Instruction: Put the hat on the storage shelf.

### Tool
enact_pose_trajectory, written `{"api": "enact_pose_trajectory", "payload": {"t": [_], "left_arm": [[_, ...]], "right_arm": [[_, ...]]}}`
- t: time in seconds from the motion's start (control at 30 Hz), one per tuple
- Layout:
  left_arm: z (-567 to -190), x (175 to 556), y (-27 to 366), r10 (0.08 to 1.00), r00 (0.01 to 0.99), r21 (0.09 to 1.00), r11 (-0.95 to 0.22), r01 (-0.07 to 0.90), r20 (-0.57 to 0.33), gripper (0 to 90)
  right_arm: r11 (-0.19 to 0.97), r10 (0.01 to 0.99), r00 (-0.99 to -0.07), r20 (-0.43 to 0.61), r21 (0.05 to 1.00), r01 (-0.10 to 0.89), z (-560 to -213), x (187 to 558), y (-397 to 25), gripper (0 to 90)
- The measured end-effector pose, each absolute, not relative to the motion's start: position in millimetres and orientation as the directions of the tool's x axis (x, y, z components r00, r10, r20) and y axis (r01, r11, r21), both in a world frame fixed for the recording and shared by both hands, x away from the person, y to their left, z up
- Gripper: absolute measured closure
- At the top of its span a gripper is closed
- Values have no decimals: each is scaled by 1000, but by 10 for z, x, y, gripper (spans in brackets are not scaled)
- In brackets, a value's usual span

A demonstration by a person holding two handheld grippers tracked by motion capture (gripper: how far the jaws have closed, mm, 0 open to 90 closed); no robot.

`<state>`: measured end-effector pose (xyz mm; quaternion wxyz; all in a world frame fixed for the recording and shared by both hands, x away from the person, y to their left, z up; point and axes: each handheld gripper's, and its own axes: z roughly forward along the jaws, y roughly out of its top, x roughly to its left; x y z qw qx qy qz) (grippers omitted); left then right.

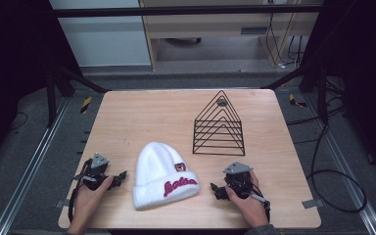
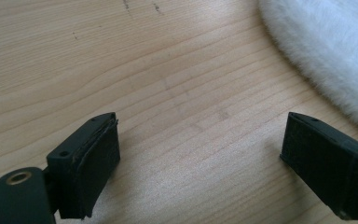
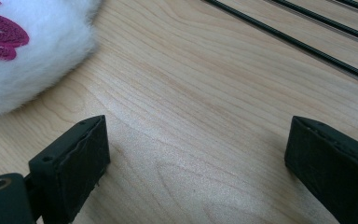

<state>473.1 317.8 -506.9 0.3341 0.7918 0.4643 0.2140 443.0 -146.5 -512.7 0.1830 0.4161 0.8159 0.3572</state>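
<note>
Table brightly lit, dark surroundings — sharp close-ups

Your left gripper (image 1: pixel 119 177) sits near the table's (image 1: pixel 142 112) front left corner with its jaws wide apart over bare wood; the white hat (image 1: pixel 160 174) lies just to its right, its fuzzy edge (image 2: pixel 326 56) close beside the right-hand jaw. Your right gripper (image 1: pixel 217 190) rests at the front right, jaws also spread over bare wood, with the hat (image 3: pixel 23 51) near on one side and the black wire rack (image 1: pixel 219 126) standing just beyond it, its base wires (image 3: pixel 298 42) crossing ahead. Between hat and rack you have a narrow lane. The whole back left of the table lies free.
</note>
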Motion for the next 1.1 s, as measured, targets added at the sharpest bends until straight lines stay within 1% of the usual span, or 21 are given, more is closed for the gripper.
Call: {"api": "enact_pose_trajectory", "payload": {"t": [0.27,0.33,0.37,0.5,0.6,0.67,0.8,0.93,1.1], "left_arm": [[-5070,4733,3174,875,483,727,-348,592,26,90],[-5050,4738,3141,861,507,713,-371,594,26,82],[-5050,4738,3141,861,507,713,-371,594,26,93],[-4898,4788,3042,841,541,711,-393,583,21,106],[-4725,4886,2928,822,568,706,-428,564,44,107],[-4607,4962,2841,815,578,712,-438,549,55,112],[-4388,5190,2630,796,605,715,-435,547,21,124],[-4341,5353,2463,780,625,699,-466,543,35,142],[-4383,5529,2336,770,638,681,-467,564,-1,170]], "right_arm": [[398,810,-587,0,735,549,-5126,4430,-1465,67],[399,809,-588,0,735,549,-5125,4430,-1465,67],[398,810,-586,0,734,550,-5125,4429,-1464,67],[411,798,-602,-3,733,541,-5122,4430,-1470,68],[425,791,-611,-9,726,540,-5110,4434,-1471,75],[445,783,-621,-37,730,518,-5095,4430,-1470,77],[440,775,-631,-32,744,503,-5086,4433,-1474,79],[427,779,-626,-27,754,499,-5089,4452,-1491,82],[415,786,-618,-18,756,506,-5113,4466,-1521,81]]}}
